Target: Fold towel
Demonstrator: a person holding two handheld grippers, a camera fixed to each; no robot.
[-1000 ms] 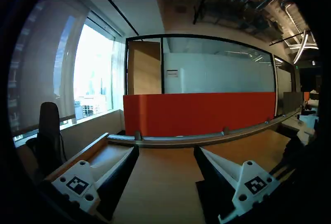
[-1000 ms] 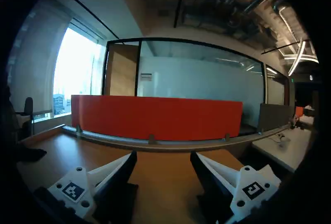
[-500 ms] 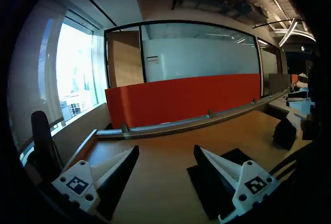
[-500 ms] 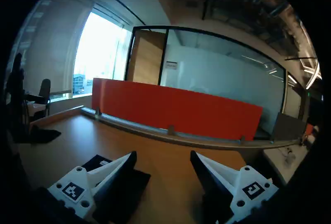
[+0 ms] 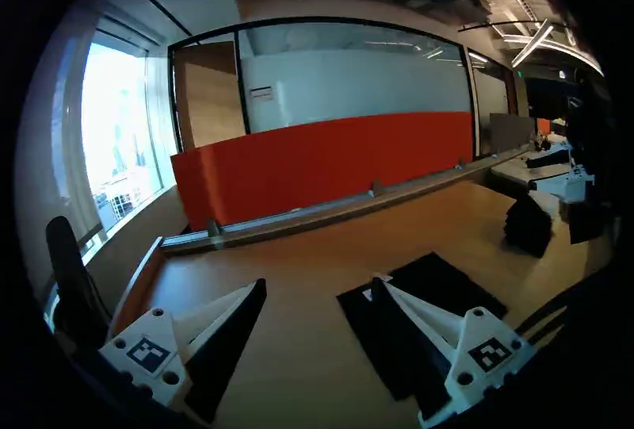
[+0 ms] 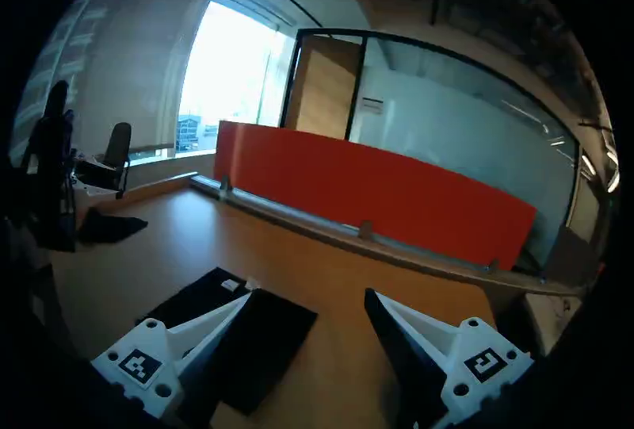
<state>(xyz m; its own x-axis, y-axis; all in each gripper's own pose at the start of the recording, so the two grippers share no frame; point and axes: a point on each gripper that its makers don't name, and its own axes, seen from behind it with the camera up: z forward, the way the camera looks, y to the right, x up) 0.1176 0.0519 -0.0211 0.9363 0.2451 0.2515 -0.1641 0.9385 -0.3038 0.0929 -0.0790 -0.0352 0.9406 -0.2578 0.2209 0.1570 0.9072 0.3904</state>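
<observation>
A black towel [image 5: 432, 290] lies flat on the wooden table [image 5: 301, 350], with a small white tag at its near corner. My left gripper [image 5: 317, 282] hovers open above the table, and the towel runs under its right finger [image 5: 444, 334]. In the right gripper view the same towel [image 6: 265, 334] lies low on the left, partly behind the left finger [image 6: 182, 342]. My right gripper [image 6: 313, 296] is open, with bare table between its fingers. Neither gripper holds anything.
An orange partition [image 5: 317, 159] on a metal rail [image 5: 333, 208] closes the table's far edge. A dark bundle [image 5: 529, 225] sits on the table at the right. Another dark cloth [image 6: 107, 227] lies far left, near an office chair [image 6: 119, 151] by the window.
Both views have tilted down toward the table. The black towel has come fully into view, to the right of the left gripper and to the left of the right one. Both grippers stayed open.
</observation>
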